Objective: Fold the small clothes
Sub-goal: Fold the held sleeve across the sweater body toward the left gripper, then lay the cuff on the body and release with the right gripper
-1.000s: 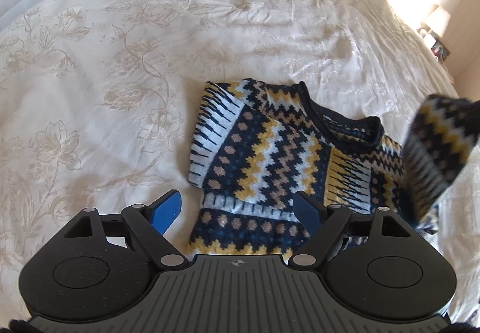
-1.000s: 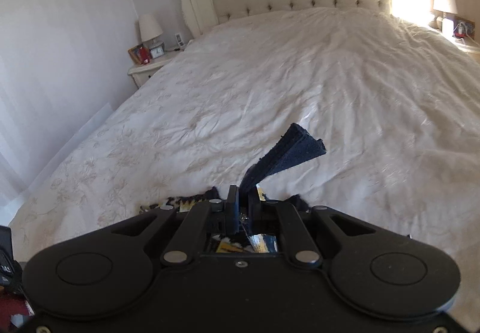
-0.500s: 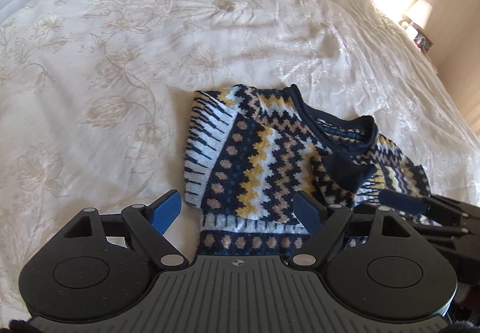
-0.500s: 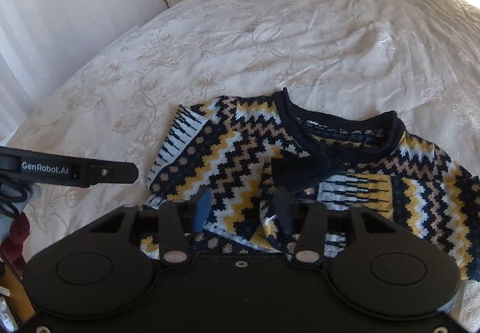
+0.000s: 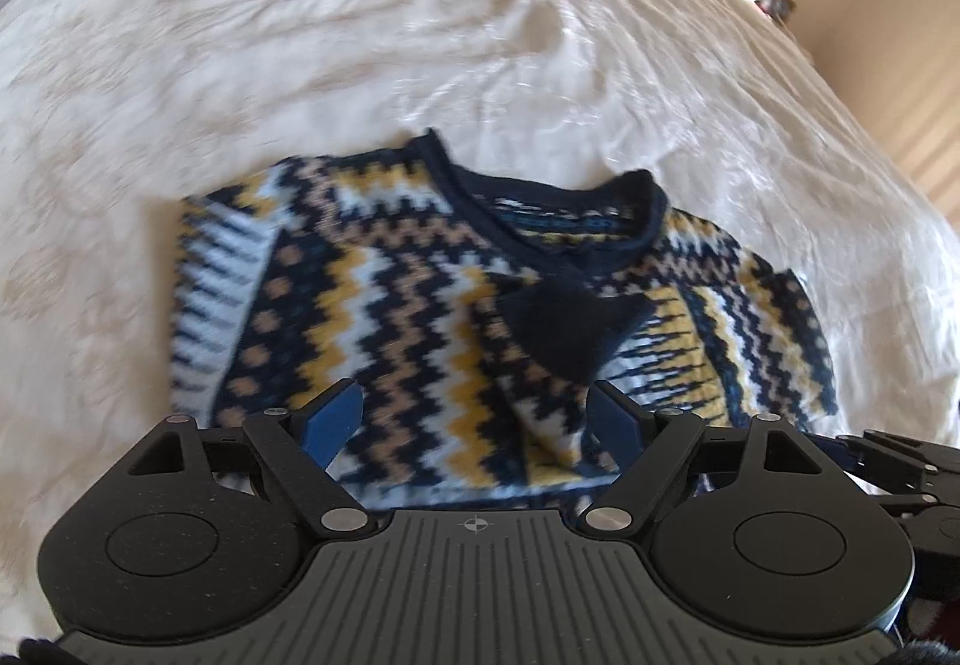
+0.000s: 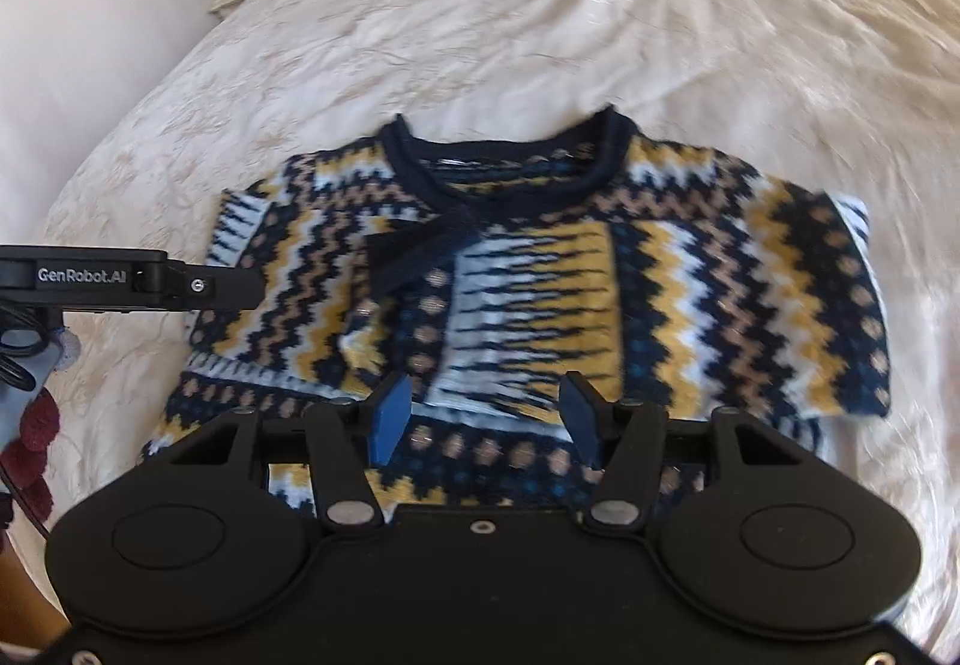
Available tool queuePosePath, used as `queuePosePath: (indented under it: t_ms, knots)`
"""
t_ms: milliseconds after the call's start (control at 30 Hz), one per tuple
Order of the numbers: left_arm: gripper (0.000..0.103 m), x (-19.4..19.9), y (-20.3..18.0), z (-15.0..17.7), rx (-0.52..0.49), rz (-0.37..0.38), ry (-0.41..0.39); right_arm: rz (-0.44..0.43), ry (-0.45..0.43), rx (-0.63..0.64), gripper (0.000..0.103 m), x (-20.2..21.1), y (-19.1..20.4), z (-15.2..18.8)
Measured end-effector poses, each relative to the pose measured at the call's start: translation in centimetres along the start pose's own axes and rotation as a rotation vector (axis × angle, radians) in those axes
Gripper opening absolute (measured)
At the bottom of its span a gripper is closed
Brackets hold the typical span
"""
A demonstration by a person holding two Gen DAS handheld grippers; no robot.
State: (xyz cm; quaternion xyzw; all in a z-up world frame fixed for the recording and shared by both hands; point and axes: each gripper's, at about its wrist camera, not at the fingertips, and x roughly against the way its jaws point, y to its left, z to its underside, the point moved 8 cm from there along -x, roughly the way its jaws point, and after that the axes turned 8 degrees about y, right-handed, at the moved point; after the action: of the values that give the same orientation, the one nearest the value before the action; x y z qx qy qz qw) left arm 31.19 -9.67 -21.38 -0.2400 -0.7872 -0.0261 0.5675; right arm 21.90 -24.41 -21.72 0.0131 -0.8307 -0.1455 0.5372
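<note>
We are hovering our left gripper and right gripper, both spread and gripping nothing, over the near hem of a zigzag-patterned sweater lying on a cream bedspread.

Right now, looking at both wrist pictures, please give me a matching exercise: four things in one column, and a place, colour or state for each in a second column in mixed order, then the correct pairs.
Things:
1. sweater
2. neckline trim
3. bedspread
4. right tongs

Descriptions:
A. plain dark navy
B. cream white with a faint flower pattern
C. open, with nothing held between the pads
D. zigzag knit, lying on the bed with sleeves folded over the front

Pairs: 1-D, 2-A, 3-B, 4-C
</note>
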Motion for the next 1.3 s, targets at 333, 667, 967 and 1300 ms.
queuePosePath:
  t_ms: [333,667,967,1300]
  knots:
    - [0.081,-4.6,-5.0,-0.3,-0.175,-0.137,0.016,-0.011,0.044,-0.051,0.061,-0.1,-3.4,1.7]
    - [0.065,-3.9,0.0,-2.0,0.057,-0.254,-0.035,-0.033,0.057,-0.066,0.061,0.4,-5.9,1.8]
    - [0.024,-4.3,0.0,-2.2,0.177,0.013,-0.067,-0.031,0.059,-0.117,0.062,0.4,-7.8,1.8]
    - [0.006,0.4,0.3,-2.6,0.191,-0.044,-0.242,-0.023,0.055,-0.157,0.062,0.9,-8.6,2.5]
